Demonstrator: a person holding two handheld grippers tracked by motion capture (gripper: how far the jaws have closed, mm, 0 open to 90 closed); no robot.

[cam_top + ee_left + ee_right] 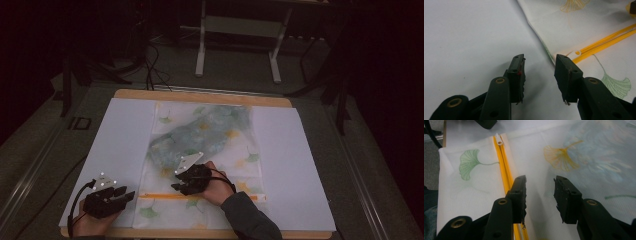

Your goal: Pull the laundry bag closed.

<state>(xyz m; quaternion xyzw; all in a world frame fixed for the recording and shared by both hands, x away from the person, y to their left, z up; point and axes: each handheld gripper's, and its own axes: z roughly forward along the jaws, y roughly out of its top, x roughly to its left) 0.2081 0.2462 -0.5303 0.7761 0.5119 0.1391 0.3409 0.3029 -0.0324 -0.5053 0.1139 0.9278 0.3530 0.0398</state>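
Observation:
A white mesh bag point(220, 167) printed with ginkgo leaves lies flat on the table, with bluish cloth point(205, 132) inside it. A yellow zipper point(165, 196) runs across its near end. Its white pull point(577, 52) sits at the bag's left edge, and is also in the right gripper view point(498, 138). My left gripper point(127, 194) rests at the front left, jaws open over the white sheet point(539, 58), just short of the bag's edge and pull. My right gripper point(176, 187) hovers over the bag beside the zipper point(540, 180), open with nothing between its pads.
A white sheet point(120, 135) covers the wooden table point(200, 96) under the bag. The table's front edge lies close behind both hands. Beyond the table are a dark floor with cables point(152, 65) and a white stand point(240, 30).

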